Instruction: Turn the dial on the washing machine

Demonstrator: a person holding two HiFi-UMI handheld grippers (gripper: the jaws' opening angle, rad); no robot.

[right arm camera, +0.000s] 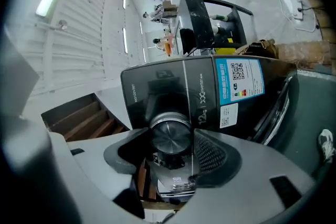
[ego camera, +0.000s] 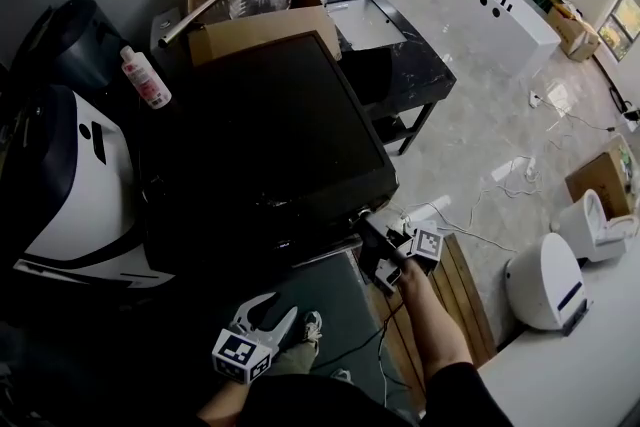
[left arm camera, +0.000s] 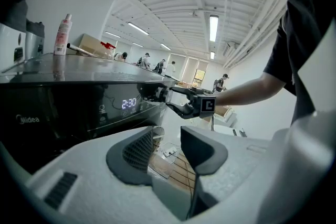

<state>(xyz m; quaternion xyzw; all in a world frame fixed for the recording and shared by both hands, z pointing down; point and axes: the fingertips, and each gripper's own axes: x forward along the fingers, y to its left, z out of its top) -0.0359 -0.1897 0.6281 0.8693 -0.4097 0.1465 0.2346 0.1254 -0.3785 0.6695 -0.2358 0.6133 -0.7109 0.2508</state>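
My right gripper [right arm camera: 170, 152] clamps the dial [right arm camera: 170, 134] at the washing machine's [ego camera: 270, 145] five o'clock corner. I'd roll squarely about its axis. The left gripper [left arm camera: 167, 136] hangs open, empty.

Washing machine top [ego camera: 270, 140] — bottle [ego camera: 146, 77], cardboard box [ego camera: 262, 27].

Left gripper [ego camera: 278, 307]: held low, tilted slightly down, jaws apart, nothing between them. Right gripper [ego camera: 372, 233]: level, rolled onto its side (its view shows the scene turned), forearm [ego camera: 435, 315] extended, pads pressed on dial [right arm camera: 170, 136].
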